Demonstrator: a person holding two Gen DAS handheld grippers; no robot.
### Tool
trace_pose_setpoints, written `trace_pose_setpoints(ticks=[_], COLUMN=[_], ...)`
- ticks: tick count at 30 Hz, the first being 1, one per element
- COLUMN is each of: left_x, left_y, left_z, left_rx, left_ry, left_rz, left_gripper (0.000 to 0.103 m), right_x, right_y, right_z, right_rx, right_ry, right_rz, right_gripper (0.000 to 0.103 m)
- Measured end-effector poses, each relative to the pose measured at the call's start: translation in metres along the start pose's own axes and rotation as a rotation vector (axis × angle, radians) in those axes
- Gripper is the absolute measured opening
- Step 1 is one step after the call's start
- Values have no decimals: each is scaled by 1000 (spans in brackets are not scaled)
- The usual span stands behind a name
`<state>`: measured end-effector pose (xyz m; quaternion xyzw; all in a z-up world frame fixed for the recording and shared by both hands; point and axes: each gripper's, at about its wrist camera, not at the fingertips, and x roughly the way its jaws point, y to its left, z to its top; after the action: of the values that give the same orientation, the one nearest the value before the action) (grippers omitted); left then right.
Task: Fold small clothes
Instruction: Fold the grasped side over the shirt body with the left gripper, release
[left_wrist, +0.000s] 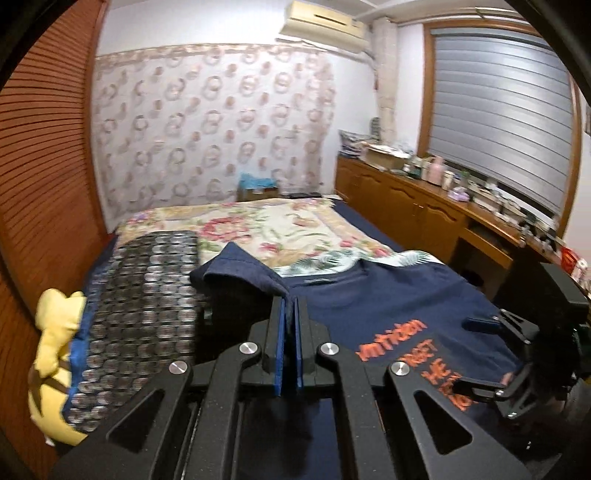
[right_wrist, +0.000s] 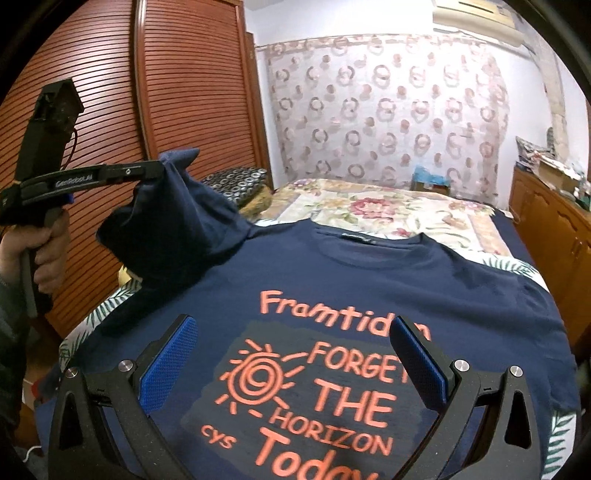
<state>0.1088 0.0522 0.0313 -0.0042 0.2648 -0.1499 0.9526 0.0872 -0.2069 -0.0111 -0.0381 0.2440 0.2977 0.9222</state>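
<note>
Because its sleeve is to fold inward, the left gripper (right_wrist: 157, 170) is clamped on that raised sleeve (right_wrist: 173, 221) of the navy T-shirt (right_wrist: 369, 280), which lies flat on the bed (right_wrist: 476, 229), while the right gripper (right_wrist: 291, 343) hovers over its print, fingers apart.

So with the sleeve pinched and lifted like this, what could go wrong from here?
1. The left gripper holds the sleeve only near its edge, so the fabric may slip out mid-fold.
2. The right gripper is open above the shirt and pins nothing, so pulling the sleeve across could drag the whole shirt.
3. The sleeve hangs bunched, so it may land creased.
</note>
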Motion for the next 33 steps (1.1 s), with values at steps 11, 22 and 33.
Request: trace_pose_setpoints(ticks=[11,22,33], left_x=[9,-16,-31], left_y=[-30,0,23], left_z=[-7,-50,-82], left_rx=[12,-63,-110], left_ry=[36,20,-12], left_rz=[-52,31,162], left_gripper=[37,78,78], right_x=[1,23,86], right_y=[8,13,32], right_z=[4,20,37], right_rx=[38,-45,-180], right_ry=[5,34,147], right_rz=[-29,6,178], right_gripper=[103,96,59])
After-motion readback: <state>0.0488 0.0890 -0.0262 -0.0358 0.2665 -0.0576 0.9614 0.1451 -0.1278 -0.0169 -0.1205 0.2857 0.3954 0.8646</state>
